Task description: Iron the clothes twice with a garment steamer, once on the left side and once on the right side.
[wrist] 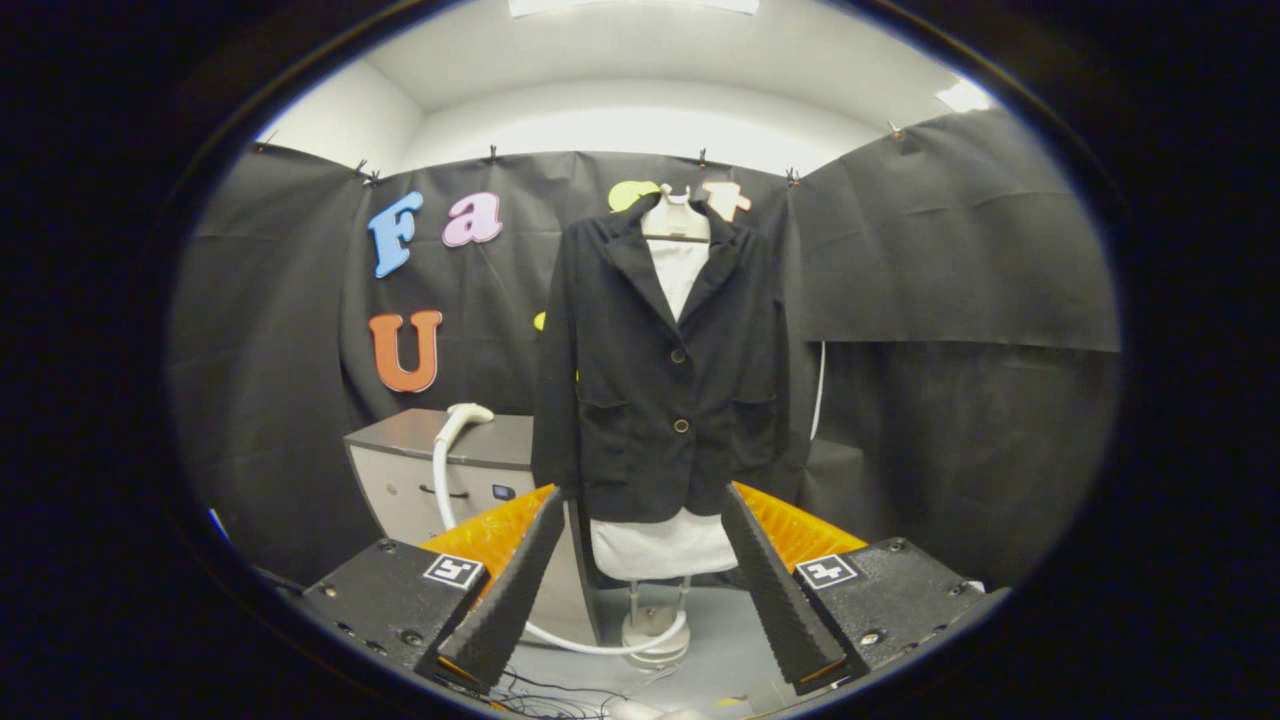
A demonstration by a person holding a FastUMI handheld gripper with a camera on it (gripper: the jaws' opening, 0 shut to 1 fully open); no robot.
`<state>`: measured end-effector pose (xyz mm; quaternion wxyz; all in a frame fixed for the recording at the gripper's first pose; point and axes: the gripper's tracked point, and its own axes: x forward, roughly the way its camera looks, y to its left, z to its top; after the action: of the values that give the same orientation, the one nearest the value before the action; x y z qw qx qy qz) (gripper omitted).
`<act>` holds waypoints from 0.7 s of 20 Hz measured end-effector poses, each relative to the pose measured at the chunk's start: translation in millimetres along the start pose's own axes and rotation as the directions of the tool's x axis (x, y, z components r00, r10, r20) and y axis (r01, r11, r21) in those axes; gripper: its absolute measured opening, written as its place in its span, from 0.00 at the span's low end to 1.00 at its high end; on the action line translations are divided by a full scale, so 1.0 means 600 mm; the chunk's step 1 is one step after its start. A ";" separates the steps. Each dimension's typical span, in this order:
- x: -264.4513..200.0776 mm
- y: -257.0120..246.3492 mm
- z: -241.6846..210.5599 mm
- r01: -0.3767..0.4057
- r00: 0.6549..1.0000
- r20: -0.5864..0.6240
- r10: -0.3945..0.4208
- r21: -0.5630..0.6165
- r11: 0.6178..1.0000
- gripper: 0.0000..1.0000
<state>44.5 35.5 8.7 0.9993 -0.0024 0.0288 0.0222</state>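
On the far left, a grey cabinet (440, 470) carries the garment steamer (466, 415) head on its top, its white hose (560, 640) curling down to the floor. To its right a black jacket (665, 370) hangs on a white mannequin (676, 225), beyond the gripper (641, 590), whose fingers stand wide apart and hold nothing.
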 end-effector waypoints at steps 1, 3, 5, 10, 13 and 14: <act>0.018 0.012 0.006 -0.010 1.000 -0.005 0.010 -0.006 1.000 0.99; 0.060 0.043 0.020 -0.041 0.999 -0.021 0.041 -0.005 0.999 0.99; 0.112 0.078 0.037 -0.071 0.997 -0.040 0.071 0.003 0.997 0.98; 0.268 0.209 0.077 -0.179 0.980 -0.086 0.179 0.014 0.984 0.98; 0.357 0.296 0.098 -0.260 0.961 -0.096 0.259 0.002 0.966 0.98; 0.383 0.327 0.105 -0.286 0.952 -0.109 0.285 0.001 0.958 0.98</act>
<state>268.4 241.8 57.6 0.9826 -0.0069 0.0828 0.1663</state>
